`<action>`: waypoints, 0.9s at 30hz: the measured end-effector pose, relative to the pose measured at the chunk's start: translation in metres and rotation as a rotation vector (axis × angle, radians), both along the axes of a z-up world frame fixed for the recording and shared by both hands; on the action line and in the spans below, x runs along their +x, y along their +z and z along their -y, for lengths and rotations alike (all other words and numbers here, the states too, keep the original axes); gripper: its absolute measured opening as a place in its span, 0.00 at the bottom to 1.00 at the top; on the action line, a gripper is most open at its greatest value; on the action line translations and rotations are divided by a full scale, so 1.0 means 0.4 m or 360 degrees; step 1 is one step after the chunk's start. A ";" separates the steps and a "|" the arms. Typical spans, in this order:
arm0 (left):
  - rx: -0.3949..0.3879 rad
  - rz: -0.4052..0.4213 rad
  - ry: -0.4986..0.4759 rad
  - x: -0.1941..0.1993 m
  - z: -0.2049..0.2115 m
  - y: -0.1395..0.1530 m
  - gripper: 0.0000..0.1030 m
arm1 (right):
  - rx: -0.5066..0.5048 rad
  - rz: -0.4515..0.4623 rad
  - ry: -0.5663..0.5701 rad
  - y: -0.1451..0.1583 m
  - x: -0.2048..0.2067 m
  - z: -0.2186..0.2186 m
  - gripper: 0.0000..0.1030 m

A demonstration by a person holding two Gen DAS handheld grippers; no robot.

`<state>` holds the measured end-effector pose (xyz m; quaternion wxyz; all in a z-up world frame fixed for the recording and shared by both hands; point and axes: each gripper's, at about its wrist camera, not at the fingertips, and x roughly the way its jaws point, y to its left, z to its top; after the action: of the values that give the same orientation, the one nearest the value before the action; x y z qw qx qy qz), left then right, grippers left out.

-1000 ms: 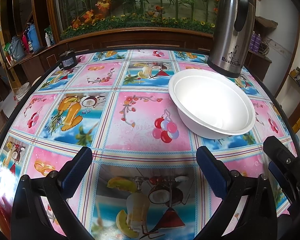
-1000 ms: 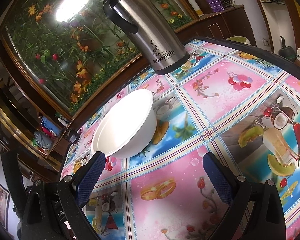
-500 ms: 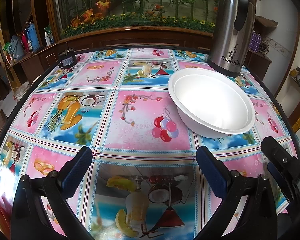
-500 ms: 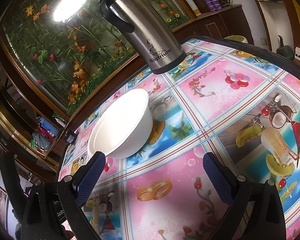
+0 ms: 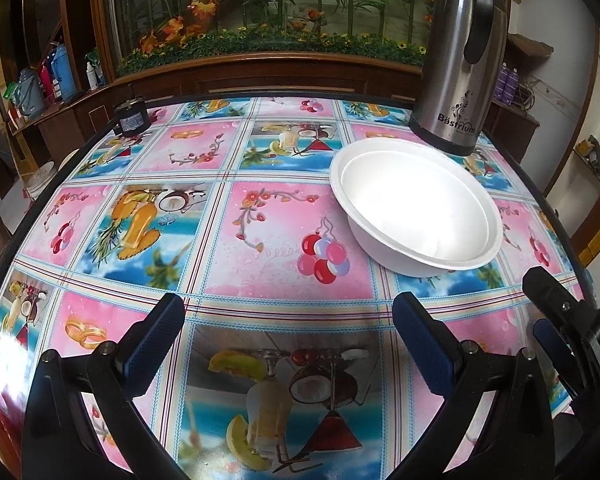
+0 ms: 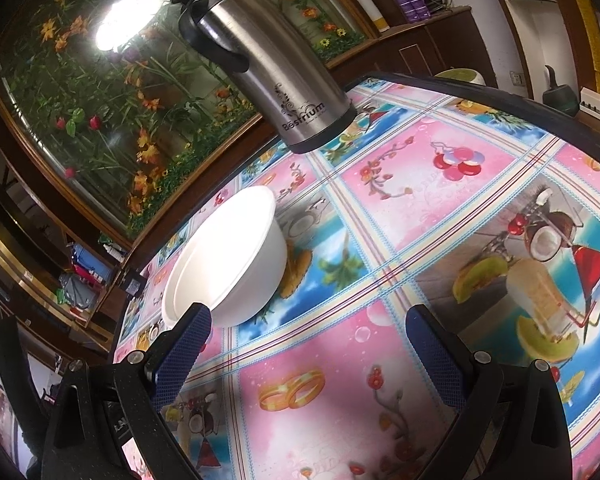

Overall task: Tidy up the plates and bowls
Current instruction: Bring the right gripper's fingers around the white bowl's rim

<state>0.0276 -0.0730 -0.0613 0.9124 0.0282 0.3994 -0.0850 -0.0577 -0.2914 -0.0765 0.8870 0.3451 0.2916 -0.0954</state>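
Observation:
A white bowl (image 5: pixel 416 208), with a second bowl nested inside it, stands on the colourful patterned tablecloth (image 5: pixel 260 240). It also shows in the right wrist view (image 6: pixel 228 260). My left gripper (image 5: pixel 288 320) is open and empty, low over the table, with the bowl ahead to its right. My right gripper (image 6: pixel 306 332) is open and empty; its left fingertip (image 6: pixel 192 328) is close to the bowl's near rim. Part of the right gripper shows at the right edge of the left wrist view (image 5: pixel 560 320).
A tall steel thermos jug (image 5: pixel 456 60) stands just behind the bowl, also seen in the right wrist view (image 6: pixel 276 68). A small dark round object (image 5: pixel 130 118) sits at the far left table edge. Wooden cabinets and a planted glass tank lie beyond the table.
The right gripper has pulled back and turned a little, so the bowl sits lower left in its view. The left gripper has barely moved.

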 end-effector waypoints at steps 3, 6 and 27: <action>-0.0019 0.0004 -0.0010 -0.004 -0.002 0.009 1.00 | -0.0006 0.0011 -0.0037 0.002 -0.006 0.013 0.97; -0.0038 0.0017 -0.0018 -0.009 -0.003 0.022 1.00 | -0.0012 0.0028 -0.0067 0.004 -0.011 0.022 0.97; -0.0112 0.0043 -0.0039 -0.024 -0.010 0.054 1.00 | -0.0107 0.0057 -0.0124 0.018 -0.024 0.030 0.97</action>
<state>0.0181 -0.0691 -0.0398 0.9170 0.0022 0.3835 -0.1097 -0.0674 -0.3034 -0.0694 0.8988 0.3278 0.2587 -0.1336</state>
